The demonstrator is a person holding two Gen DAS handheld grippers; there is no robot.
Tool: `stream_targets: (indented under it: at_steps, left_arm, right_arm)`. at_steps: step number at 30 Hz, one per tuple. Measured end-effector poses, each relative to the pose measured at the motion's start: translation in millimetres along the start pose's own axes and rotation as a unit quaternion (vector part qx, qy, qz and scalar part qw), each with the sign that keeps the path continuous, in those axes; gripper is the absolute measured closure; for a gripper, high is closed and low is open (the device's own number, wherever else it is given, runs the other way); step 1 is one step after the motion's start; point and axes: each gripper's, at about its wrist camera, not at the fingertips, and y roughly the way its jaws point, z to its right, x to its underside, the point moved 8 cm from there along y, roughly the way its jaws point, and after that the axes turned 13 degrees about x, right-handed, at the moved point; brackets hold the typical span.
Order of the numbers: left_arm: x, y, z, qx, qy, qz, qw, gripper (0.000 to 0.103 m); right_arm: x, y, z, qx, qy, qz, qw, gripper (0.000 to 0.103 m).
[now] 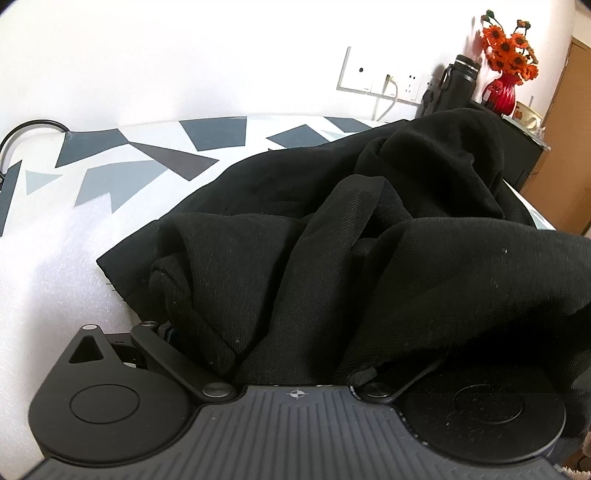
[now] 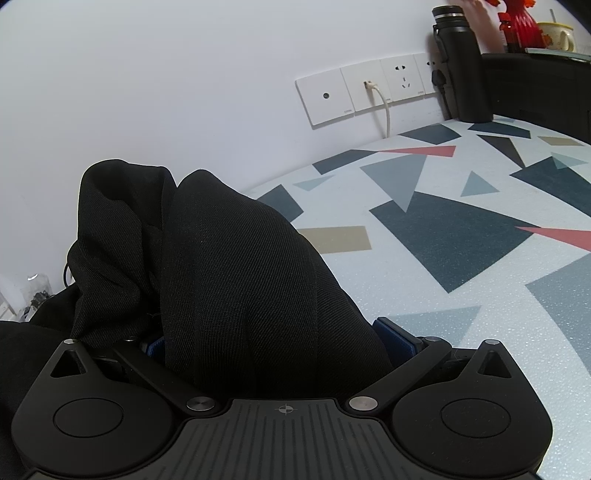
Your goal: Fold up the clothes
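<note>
A home room: patterned tablecloth (image 2: 461,229), wall sockets (image 2: 369,92), red flower vase (image 1: 500,94), mug (image 2: 556,35), wooden door (image 1: 569,147)

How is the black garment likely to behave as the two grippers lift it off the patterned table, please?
The black garment probably flops and sags: it lies in deep, soft folds. Its twill weave looks fairly thick, so perhaps weighty. It bunches between the right gripper fingers, so likely not slippery.

Left wrist view is overexposed: the white wall (image 1: 184,55) blows out and glare washes the patterned table cover (image 1: 55,258) left of the gripper. Right wrist view is evenly lit, wall greyish. The black garment (image 1: 369,240) reads very dark, weave visible up close. Strong fisheye bending and dark corners in both; soft shadow beside the black flask (image 2: 461,74).
</note>
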Motion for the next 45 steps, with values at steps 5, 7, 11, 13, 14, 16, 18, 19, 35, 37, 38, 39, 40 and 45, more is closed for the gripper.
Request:
stream_targets:
  at_steps: [5,7,11,13,14,16,18,19,35,37,38,39,40,45]
  left_arm:
    - [-0.5,0.3,0.6,0.000,0.001,-0.008,1.0000,0.000]
    - [-0.4,0.4,1.4,-0.005,-0.001,-0.009,0.9999,0.000]
    - [-0.9,0.5,2.6,-0.013,-0.005,-0.017,0.9998,0.000]
    - [-0.4,0.1,2.9,-0.014,-0.006,-0.020,0.9997,0.000]
    - [-0.1,-0.1,3.1,-0.014,-0.006,-0.020,0.9997,0.000]
    - [0.3,-0.5,3.4,-0.014,-0.006,-0.021,0.9997,0.000]
    - [0.6,-0.6,3.9,-0.014,-0.005,-0.021,0.9997,0.000]
    - [0.7,-0.6,3.9,-0.014,-0.004,-0.021,0.9997,0.000]
    - [1.8,-1.7,4.9,-0.009,0.001,-0.015,0.9998,0.000]
    - [1.9,-1.9,5.1,-0.009,0.002,-0.015,0.9998,0.000]
    - [1.8,-1.7,5.1,-0.009,0.001,-0.015,0.9998,0.000]
    - [1.8,-1.6,5.3,-0.009,0.002,-0.016,0.9998,0.000]
    - [1.9,-1.7,5.3,-0.009,0.002,-0.016,0.9998,0.000]
    - [3.5,-2.4,5.5,-0.007,0.006,-0.010,0.9999,0.000]
  right_arm:
    - [0.5,-0.7,-0.8,0.003,0.000,0.001,1.000,0.001]
    - [0.8,-1.2,-0.5,0.003,0.000,0.001,1.000,0.001]
    - [1.3,-2.0,0.3,0.002,0.002,0.003,1.000,0.001]
    - [1.4,-2.4,0.6,0.001,0.002,0.004,1.000,0.001]
    - [1.6,-2.7,0.8,0.000,0.003,0.004,1.000,0.001]
    - [1.9,-3.5,1.2,0.000,0.004,0.005,1.000,0.001]
    - [2.2,-4.3,1.2,0.001,0.005,0.006,1.000,0.001]
    - [2.3,-4.5,1.1,0.002,0.005,0.006,1.000,0.001]
    - [2.5,-5.5,0.6,0.008,0.005,0.011,1.000,0.001]
    - [2.5,-5.6,0.1,0.009,0.004,0.011,1.000,0.001]
    - [2.5,-5.8,-0.2,0.010,0.004,0.012,1.000,0.001]
    - [2.5,-5.9,-0.6,0.011,0.004,0.013,1.000,0.001]
    - [2.6,-6.1,-0.6,0.011,0.004,0.013,1.000,0.001]
    - [2.6,-5.2,-0.1,0.006,0.008,0.011,1.000,0.001]
